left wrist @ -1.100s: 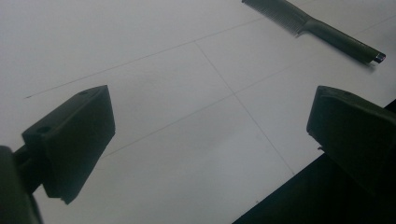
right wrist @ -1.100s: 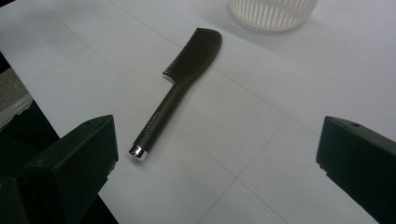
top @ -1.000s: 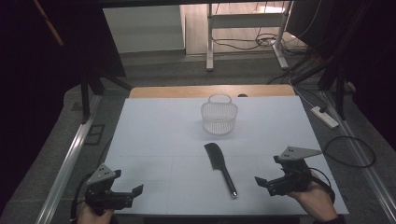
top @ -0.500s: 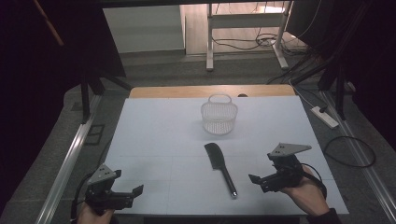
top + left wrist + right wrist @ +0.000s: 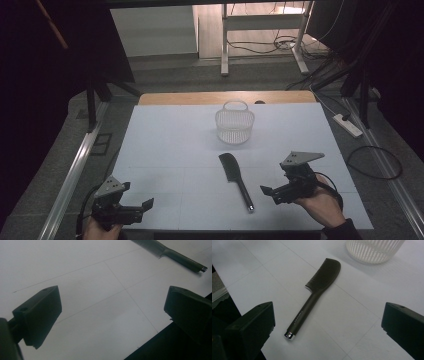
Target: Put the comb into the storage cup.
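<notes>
A black comb [image 5: 236, 178] [image 5: 315, 293] with a silver-tipped handle lies flat on the white table [image 5: 175, 150], handle toward the front edge. Behind it stands a white ribbed basket [image 5: 234, 123] [image 5: 374, 250]. My right gripper [image 5: 267, 193] [image 5: 327, 327] is open just right of the comb's handle end, jaws wide apart and pointing left at it, nothing between them. My left gripper [image 5: 145, 206] [image 5: 110, 312] is open at the front left corner, low over the bare table; the comb's handle [image 5: 183, 261] lies far ahead of it.
The table's front edge [image 5: 150, 342] runs close under the left gripper. Metal rails [image 5: 70, 175] flank the table on both sides. A power strip [image 5: 347, 125] and cables lie on the floor to the right. Desk legs stand beyond the far edge.
My right gripper has moved left toward the comb's handle end. The left gripper has stayed where it was.
</notes>
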Demonstrator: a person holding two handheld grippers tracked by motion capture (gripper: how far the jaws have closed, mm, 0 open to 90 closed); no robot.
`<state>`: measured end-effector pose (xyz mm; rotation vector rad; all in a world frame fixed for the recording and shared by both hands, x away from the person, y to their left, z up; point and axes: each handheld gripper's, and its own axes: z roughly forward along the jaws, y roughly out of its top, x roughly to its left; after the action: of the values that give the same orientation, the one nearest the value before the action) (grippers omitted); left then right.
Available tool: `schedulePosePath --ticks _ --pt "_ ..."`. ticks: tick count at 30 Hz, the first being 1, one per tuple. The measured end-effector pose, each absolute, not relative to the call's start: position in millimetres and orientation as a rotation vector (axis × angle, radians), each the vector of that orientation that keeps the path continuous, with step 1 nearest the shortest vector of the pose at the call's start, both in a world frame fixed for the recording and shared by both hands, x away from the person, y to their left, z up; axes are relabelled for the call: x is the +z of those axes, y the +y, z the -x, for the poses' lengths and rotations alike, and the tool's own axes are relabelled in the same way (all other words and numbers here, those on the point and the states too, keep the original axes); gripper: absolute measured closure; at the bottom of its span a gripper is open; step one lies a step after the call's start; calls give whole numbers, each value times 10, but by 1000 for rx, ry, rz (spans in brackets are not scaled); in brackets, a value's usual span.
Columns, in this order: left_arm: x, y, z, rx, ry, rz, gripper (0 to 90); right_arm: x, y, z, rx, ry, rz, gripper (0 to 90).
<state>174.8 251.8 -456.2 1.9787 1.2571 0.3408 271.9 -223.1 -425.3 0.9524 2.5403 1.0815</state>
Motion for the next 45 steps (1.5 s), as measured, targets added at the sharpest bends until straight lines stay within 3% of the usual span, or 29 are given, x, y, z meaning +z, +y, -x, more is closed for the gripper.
schedulePosePath --ticks 45 --pt "-4565 2524 -1750 337 1259 -1976 26 -4354 -1711 -2969 1025 2666 -883 0"
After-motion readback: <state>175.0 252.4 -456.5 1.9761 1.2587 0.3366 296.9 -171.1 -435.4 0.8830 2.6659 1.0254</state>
